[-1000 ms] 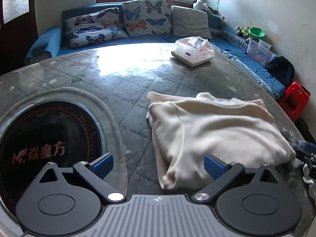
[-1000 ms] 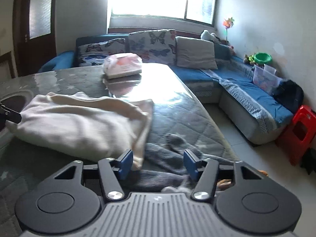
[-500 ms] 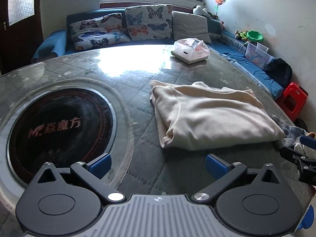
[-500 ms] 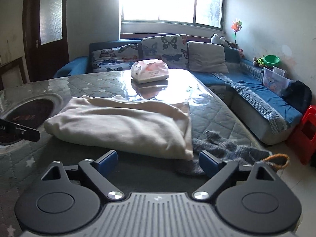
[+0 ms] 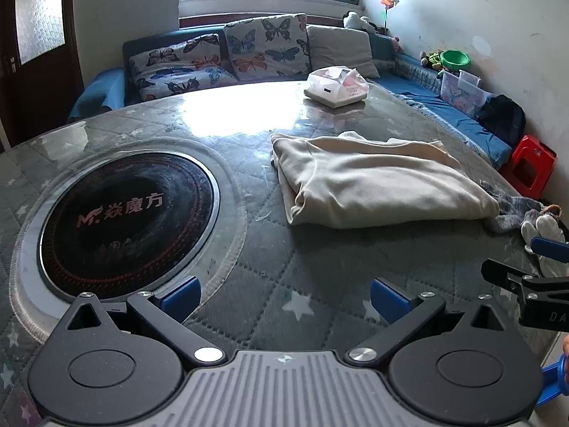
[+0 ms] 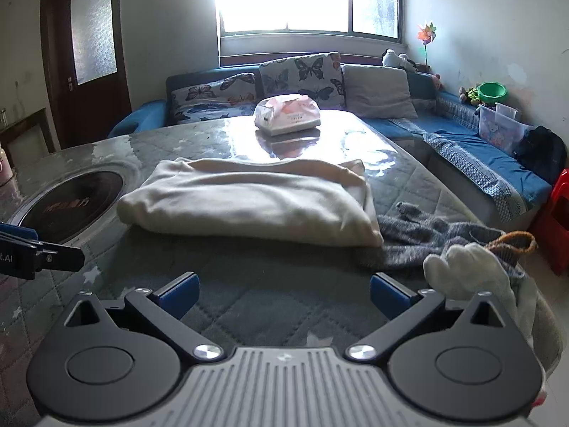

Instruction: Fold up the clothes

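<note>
The cream garment [image 6: 249, 206] is found folded on the table [image 6: 284, 299]. Both the left gripper [image 5: 284, 297] and the right gripper [image 6: 284, 293] are seen wide and empty (the right's jaws have just been opening).

Black left gripper [image 5: 284, 297], blue fingertip pads [image 5: 179, 295], silver screws, ribbed grey housing

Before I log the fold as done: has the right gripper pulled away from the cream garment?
Yes. The right gripper has backed off the cream garment; its fingers have just been opening, nothing between them, bare table showing.
</note>
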